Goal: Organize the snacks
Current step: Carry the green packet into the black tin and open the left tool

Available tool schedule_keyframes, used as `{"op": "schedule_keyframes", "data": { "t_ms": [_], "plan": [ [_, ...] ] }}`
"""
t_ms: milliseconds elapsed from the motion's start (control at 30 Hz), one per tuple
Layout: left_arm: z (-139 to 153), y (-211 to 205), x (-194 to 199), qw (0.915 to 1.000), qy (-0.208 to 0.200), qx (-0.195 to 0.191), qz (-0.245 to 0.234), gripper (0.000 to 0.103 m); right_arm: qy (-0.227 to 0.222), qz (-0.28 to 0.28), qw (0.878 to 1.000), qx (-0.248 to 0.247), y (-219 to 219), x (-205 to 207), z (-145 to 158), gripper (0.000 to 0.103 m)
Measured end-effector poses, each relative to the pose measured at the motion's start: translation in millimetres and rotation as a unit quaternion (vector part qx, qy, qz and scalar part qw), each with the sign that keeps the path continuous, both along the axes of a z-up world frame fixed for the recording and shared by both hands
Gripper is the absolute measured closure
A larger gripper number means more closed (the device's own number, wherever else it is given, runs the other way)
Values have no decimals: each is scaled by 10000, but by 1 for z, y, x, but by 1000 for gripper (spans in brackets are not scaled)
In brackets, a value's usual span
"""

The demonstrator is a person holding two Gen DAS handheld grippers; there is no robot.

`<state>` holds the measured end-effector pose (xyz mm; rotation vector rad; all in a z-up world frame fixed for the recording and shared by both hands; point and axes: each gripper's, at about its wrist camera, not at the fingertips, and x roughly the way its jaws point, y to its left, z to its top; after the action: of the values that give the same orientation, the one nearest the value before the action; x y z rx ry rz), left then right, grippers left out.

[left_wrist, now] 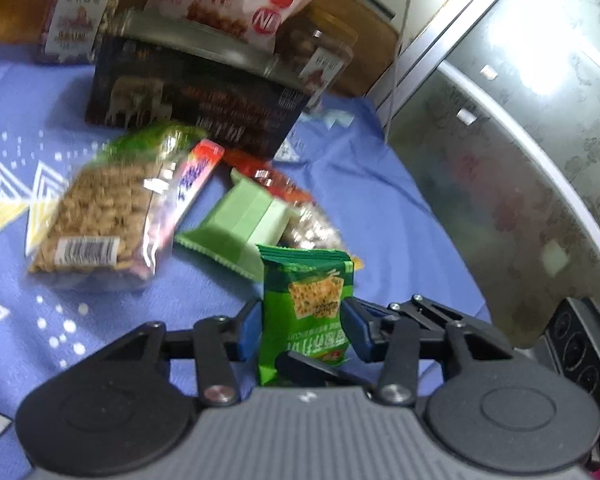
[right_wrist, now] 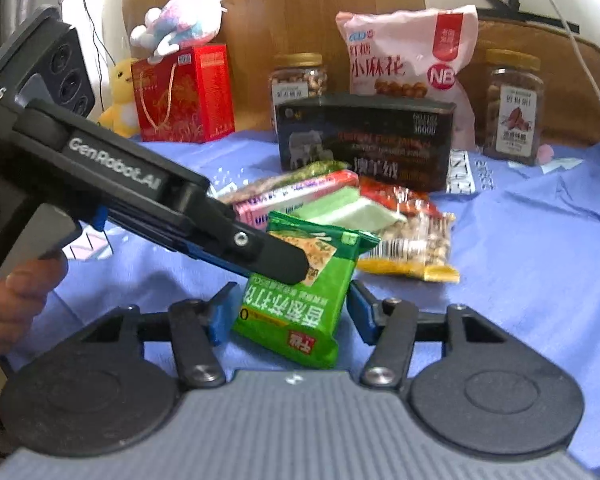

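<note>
Nearest the lens, the right gripper [right_wrist: 286,314] stands with its jaws apart on either side of the green cracker packet [right_wrist: 300,292]; its blue pads [right_wrist: 216,320] sit just beside the wrapper, and I cannot tell that they press on it. The left gripper [left_wrist: 303,330] is clamped on that same packet [left_wrist: 306,308], which stands upright between its pads [left_wrist: 358,330]; in the right wrist view its black body, lettered "GenRobot.AI", slants down from the left with a hand [right_wrist: 10,304] curled around the grip. Beyond the packet a dark box with elephants [right_wrist: 366,138] stands on the blue cloth [right_wrist: 532,264], and behind the box leans a pink bag [right_wrist: 410,54] marked "NB". Between the packet and the box lies a heap of small snack packs [right_wrist: 340,208]. Label jars [right_wrist: 514,106] flank the box.
</note>
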<state>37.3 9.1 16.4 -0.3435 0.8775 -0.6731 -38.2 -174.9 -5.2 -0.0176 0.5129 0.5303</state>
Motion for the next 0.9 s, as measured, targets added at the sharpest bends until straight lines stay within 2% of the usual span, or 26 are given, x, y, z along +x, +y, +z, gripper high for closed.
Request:
{"op": "schedule_keyframes", "data": {
  "t_ms": [233,433,633,733,900],
  "plan": [
    [28,5,4,9992,-306,-258,76,61,-388,-161,9991,32,2,6,17,43],
    [54,7,34,9975,-609,-233,276,60,-772,-205,9968,31,8,42,40,46],
    [88,7,90,9937,-942,-305,518,60,-1268,-238,9916,-140,16,97,69,46],
    [99,0,120,9922,-1064,-352,543,57,-1540,-275,9875,-215,14,127,82,47],
    [93,-15,170,9923,-1011,-251,663,57,-1532,-390,9868,-359,10,175,79,47]
  ]
}}
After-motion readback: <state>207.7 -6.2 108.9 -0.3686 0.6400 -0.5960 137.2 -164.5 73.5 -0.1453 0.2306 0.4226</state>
